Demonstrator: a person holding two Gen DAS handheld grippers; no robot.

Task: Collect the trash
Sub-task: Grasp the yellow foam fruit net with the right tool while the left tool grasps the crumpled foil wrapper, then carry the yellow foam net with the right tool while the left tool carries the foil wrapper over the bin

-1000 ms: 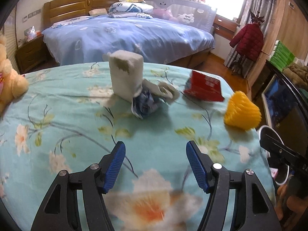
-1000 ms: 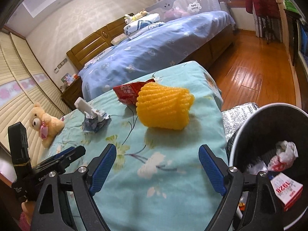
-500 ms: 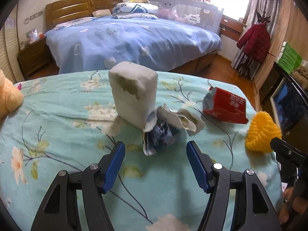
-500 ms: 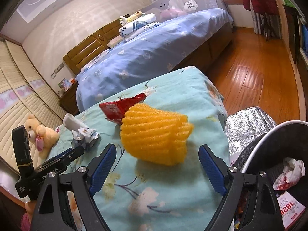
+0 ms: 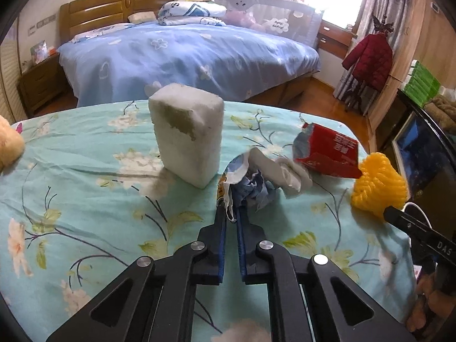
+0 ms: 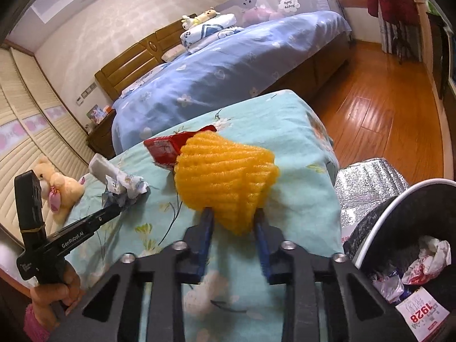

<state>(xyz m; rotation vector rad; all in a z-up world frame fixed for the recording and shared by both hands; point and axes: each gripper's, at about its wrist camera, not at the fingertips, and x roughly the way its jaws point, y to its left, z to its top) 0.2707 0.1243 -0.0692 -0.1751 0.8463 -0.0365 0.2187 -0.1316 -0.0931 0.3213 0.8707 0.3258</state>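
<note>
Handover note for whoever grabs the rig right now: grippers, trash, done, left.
Left gripper: shut on the crumpled wrapper, which lies on the bedspread.
Right gripper: shut on the yellow foam net, also on the bedspread.
White foam block stands upright beside the wrapper; red packet lies behind the net.
Bin sits off the right edge of the bed, with some trash already inside.
Left: lift both pieces, drop them in the bin, then collect the block and packet.

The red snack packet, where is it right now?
In the left wrist view the red snack packet lies on the floral tabletop, right of centre, between the crumpled wrapper and the yellow foam net.
</note>
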